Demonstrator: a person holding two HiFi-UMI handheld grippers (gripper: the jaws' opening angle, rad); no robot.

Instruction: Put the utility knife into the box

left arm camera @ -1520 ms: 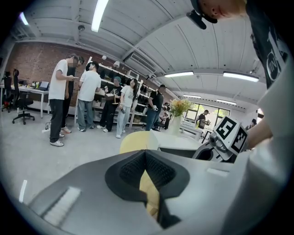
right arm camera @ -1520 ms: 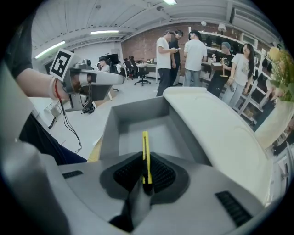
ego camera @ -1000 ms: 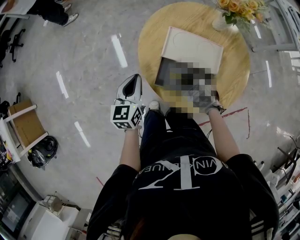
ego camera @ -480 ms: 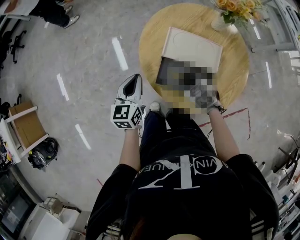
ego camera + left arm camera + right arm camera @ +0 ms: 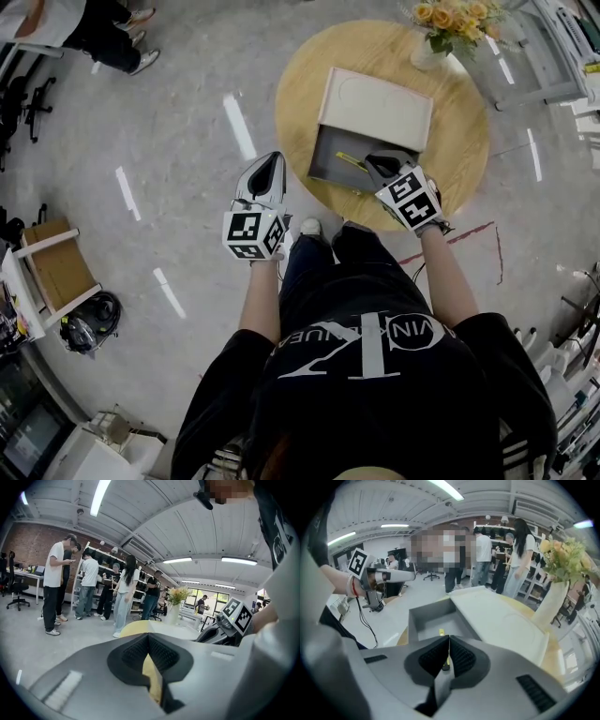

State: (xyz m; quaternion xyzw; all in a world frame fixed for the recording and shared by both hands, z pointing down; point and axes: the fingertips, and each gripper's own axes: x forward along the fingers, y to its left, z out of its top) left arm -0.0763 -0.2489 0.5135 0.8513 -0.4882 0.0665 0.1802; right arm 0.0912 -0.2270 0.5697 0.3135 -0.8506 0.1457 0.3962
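The right gripper [image 5: 449, 639] has its jaws drawn together with nothing clearly pinched. Just past their tips the yellow knife [image 5: 351, 161] lies on the floor of the grey box [image 5: 324, 156], whose white lid [image 5: 377, 108] stands open on the table [image 5: 300, 84]. The left gripper [image 5: 149, 637] is closed too, empty, well off the table. I'd say the job looks done, bar pulling the right gripper away.

Right claw [image 5: 378, 164] unreadable earlier; now closed, empty, at box [image 5: 325, 157] front; utility knife [image 5: 351, 161] lying inside.
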